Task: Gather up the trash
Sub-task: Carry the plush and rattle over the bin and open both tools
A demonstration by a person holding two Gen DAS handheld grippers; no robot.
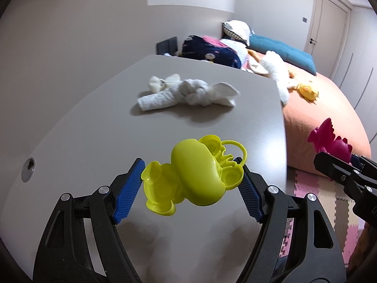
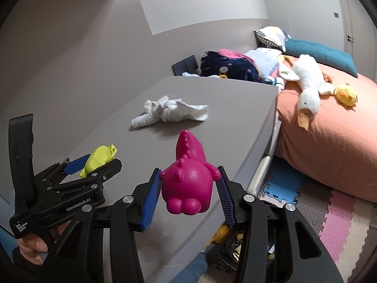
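Grey tabletop (image 1: 82, 122) fills the view, a knotted white cloth (image 1: 188, 93) lying mid-surface. Above it, left gripper (image 1: 192, 180) clamps a yellow-green plastic toy (image 1: 195, 174); right gripper (image 2: 188, 186) pinches a magenta plastic dinosaur (image 2: 188, 179) near the table's edge.

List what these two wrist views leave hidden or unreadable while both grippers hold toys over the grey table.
- Trash container: not in either view.
- Clutter below the table edge, right wrist view: hidden by the right gripper and its magenta plastic dinosaur toy.
- Yellow-green plastic toy in the left gripper: its form is unclear, partly covered by the fingers.
- Knotted white cloth: blurred.
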